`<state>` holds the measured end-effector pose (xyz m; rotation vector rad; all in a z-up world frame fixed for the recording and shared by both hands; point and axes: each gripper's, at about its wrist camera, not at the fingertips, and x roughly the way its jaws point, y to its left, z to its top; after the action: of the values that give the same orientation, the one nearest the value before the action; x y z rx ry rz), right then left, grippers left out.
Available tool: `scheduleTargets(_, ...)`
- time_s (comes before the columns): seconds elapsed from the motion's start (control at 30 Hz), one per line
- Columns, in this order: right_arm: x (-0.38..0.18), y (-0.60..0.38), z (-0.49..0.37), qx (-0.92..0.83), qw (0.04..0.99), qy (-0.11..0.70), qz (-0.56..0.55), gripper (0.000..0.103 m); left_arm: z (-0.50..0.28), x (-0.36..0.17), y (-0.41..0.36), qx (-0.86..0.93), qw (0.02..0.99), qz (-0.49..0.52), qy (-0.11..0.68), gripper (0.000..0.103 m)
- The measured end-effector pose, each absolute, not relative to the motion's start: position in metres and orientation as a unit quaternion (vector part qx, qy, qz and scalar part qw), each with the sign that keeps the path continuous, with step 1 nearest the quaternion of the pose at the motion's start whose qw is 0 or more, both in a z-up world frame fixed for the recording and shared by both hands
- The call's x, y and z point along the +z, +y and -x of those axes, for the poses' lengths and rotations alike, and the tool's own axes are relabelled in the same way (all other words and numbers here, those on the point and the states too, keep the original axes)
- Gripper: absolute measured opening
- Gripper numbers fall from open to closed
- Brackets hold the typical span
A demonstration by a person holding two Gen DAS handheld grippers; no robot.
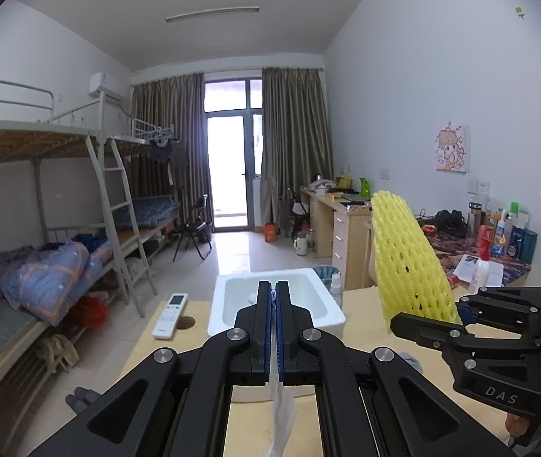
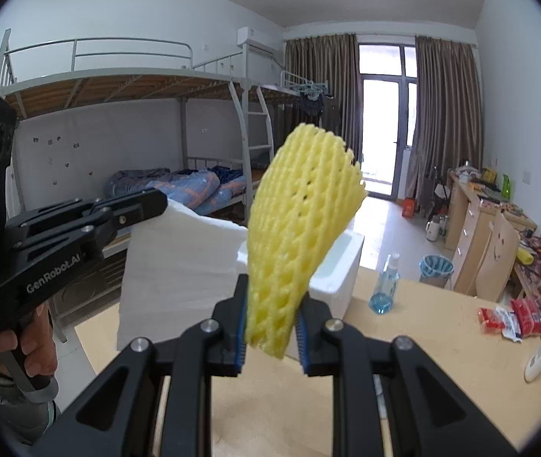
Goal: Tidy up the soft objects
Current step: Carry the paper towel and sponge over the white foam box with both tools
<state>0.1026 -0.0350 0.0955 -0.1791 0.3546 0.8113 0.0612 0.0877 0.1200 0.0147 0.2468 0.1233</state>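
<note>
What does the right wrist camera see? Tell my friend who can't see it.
The right gripper holds a yellow foam net upright over a wooden table. Beside it, the left gripper holds a white foam sheet near a white foam box.

The white foam sheet (image 1: pixel 282 415) hangs down between the closed fingers of the left gripper (image 1: pixel 274 327), and its lower end is cut off by the bottom edge of the left wrist view. In the right wrist view the yellow foam net (image 2: pixel 300 224) and that sheet cover most of the white foam box (image 2: pixel 340 266) at the worktop's far edge, so its inside cannot be seen. The labels on the red packets (image 2: pixel 508 318) near the worktop's right edge are too small to read.
</note>
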Motion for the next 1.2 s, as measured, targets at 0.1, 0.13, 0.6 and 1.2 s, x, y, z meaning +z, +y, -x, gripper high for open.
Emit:
scheduleTargets(0.1, 0.095, -0.033, -0.105, 0.394, 0.899, 0.172, 0.087, 0.025, -0.063, 0.124, 0.087, 0.06, 0.991, -0.011, 0.123, 0.002)
scheduleTargets(0.13, 0.094, -0.033, -0.106, 0.395, 0.898, 0.173, 0.088, 0.025, -0.065, 0.125, 0.086, 0.06, 0.99, -0.012, 0.124, 0.002)
scheduleTargets(0.6, 0.106, -0.026, -0.125, 0.402, 0.896, 0.167, 0.087, 0.025, -0.086, 0.154, 0.095, 0.066, 0.991, -0.027, 0.114, 0.002)
scheduleTargets(1.2, 0.114, -0.01, -0.164, 0.391, 0.902, 0.155, 0.095, 0.025, -0.156, 0.177, 0.112, 0.07, 0.992, -0.042, 0.097, 0.002)
